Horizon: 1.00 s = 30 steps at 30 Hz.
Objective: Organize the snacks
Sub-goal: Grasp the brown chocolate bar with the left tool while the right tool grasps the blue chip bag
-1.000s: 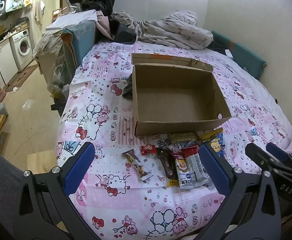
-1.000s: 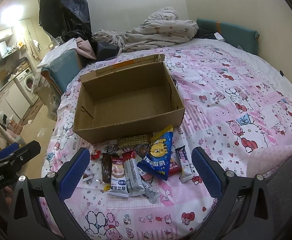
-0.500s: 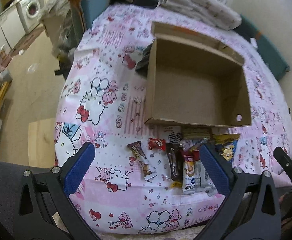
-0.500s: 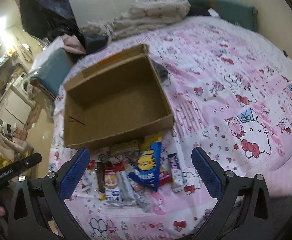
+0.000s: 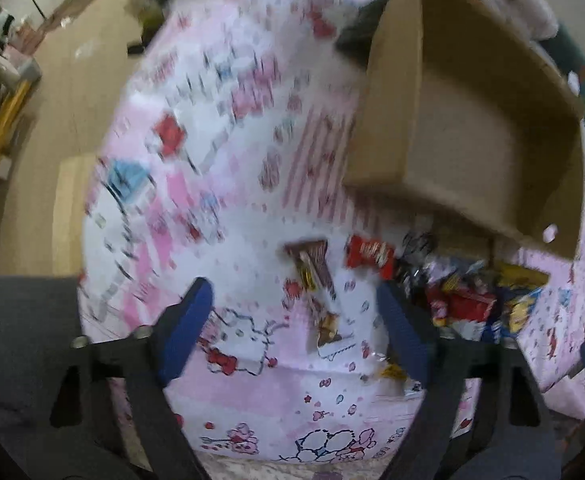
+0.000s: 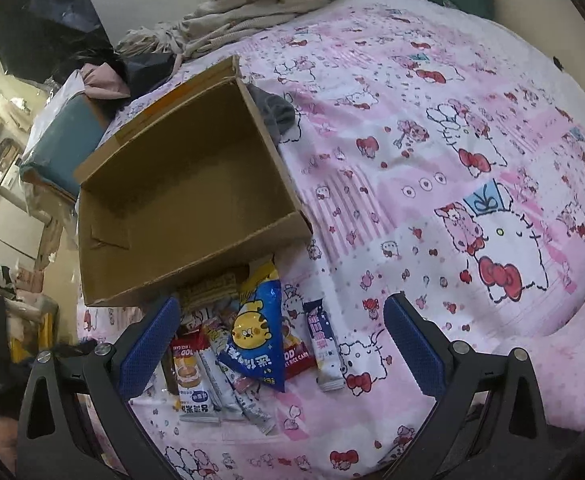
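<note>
An empty open cardboard box (image 6: 180,184) sits on the bed; it also shows in the left wrist view (image 5: 472,120). Several snack packets lie in front of it. In the right wrist view a blue bag with a yellow tiger (image 6: 256,332) lies on top of the pile, with a thin white-and-blue stick packet (image 6: 324,348) to its right. In the blurred left wrist view a brown bar packet (image 5: 316,288) and a small red packet (image 5: 370,256) lie apart at the left. My left gripper (image 5: 296,332) is open over the brown bar. My right gripper (image 6: 280,348) is open over the pile. Both are empty.
The bed has a pink Hello Kitty cover (image 6: 452,140). A crumpled blanket (image 6: 260,4) and dark clothes lie at the far end. A grey cloth (image 6: 276,112) lies by the box's right side. The bed's left edge drops to the floor (image 5: 64,80).
Both grippers have moved down and closer to the snacks. The left view has swung over the brown bar and is motion-blurred. Both stay open; nothing was picked up.
</note>
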Available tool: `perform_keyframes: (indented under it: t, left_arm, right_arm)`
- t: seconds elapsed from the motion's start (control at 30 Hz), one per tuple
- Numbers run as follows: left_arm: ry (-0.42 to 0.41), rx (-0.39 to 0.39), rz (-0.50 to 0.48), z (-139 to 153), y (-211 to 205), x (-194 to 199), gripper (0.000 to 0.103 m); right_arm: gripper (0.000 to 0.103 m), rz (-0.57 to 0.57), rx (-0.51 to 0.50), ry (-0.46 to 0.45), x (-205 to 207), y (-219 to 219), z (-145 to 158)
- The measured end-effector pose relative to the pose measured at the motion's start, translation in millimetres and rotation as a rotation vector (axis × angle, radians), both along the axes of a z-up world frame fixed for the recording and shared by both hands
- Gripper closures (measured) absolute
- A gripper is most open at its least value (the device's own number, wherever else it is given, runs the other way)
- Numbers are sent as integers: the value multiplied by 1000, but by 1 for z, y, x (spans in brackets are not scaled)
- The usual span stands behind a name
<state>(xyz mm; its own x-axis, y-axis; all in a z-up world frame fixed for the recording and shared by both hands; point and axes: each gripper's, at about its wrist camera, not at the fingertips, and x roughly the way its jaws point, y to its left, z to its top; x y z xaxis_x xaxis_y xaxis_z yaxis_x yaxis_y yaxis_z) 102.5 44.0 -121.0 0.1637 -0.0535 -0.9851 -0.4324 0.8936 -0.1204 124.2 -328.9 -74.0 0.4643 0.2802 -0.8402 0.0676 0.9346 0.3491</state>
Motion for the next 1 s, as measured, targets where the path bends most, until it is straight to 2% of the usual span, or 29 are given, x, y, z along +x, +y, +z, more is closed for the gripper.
perform_keyframes:
  t: [0.03, 0.13, 0.17, 0.2, 0.23, 0.37, 0.43, 0.63, 0.73, 0.83, 0.9, 1.0]
  left_arm:
    - [21, -7, -5, -9, -3, 1, 39]
    - [77, -13, -19, -33, -13, 5, 47]
    - [83, -17, -21, -36, -15, 5, 50]
    - [87, -22, -28, -41, -17, 6, 57]
    - [91, -21, -39, -44, -19, 6, 64]
    - [114, 13, -104, -52, -30, 9, 71]
    - [118, 12, -106, -52, -31, 9, 89]
    - [107, 8, -127, -44, -33, 6, 90]
    - [84, 17, -124, -34, -36, 5, 90]
    - [89, -13, -102, -31, -32, 6, 90]
    - [88, -10, -100, -33, -27, 9, 90]
    - [73, -11, -98, -36, -25, 11, 90]
  right_arm:
    - [0, -6, 24, 8, 1, -3, -1]
    - [1, -20, 55, 35, 3, -8, -7]
    - [5, -18, 69, 50, 4, -8, -10]
    - [13, -14, 87, 67, 5, -9, -14]
    - [18, -7, 114, 93, 7, -9, -19]
    - [32, 44, 188, 237, 18, 4, -50]
    - [32, 67, 184, 288, 24, 16, -64]
    - [32, 106, 61, 305, 37, 46, -83]
    - [45, 128, 10, 309, 38, 57, -89]
    - [48, 117, 9, 325, 40, 54, -97]
    - [59, 115, 26, 329, 40, 52, -99]
    - [69, 120, 24, 292, 39, 51, -88]
